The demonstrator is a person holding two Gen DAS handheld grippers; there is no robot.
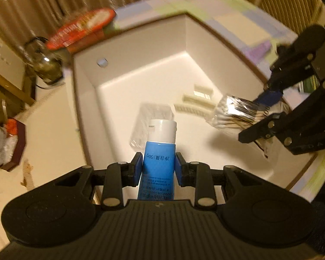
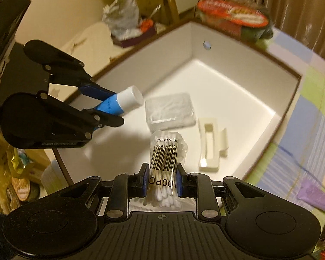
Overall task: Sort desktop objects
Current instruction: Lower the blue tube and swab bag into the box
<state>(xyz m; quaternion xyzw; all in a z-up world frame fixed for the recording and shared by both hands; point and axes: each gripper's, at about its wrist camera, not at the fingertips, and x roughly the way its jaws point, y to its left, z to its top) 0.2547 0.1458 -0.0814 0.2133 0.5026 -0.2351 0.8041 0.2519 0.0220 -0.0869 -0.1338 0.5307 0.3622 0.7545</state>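
Curtains and a pale wall backed a table under a pastel checked cloth (image 2: 309,117), on which stood the landmark — a white box (image 1: 140,43) with a brown rim. Inside the box lay a clear packet of white pads (image 2: 170,112) and, just beside it, a cream plastic holder (image 2: 209,145), both on the floor of the box.

The left gripper (image 1: 158,165) was closed on a blue tube (image 1: 159,151) with a white cap, held above the box's near side, cap pointing inward. The right gripper (image 2: 161,181) was clamped on a bag of cotton swabs (image 2: 166,151), likewise suspended over the box interior, near the holder. Neither item touched the box floor.

Outside the box, a red-lidded container (image 2: 234,15) sat at the far rim, and a purple tube (image 2: 316,197) lay on the cloth, apart from the box.

Judgement: the placing step was in hand — both items carried and positioned for deposit. The next move would call for lowering each toward a bare patch of the box floor, clear of the pads and holder, then opening the jaws. The purple tube appeared still to be sorted.
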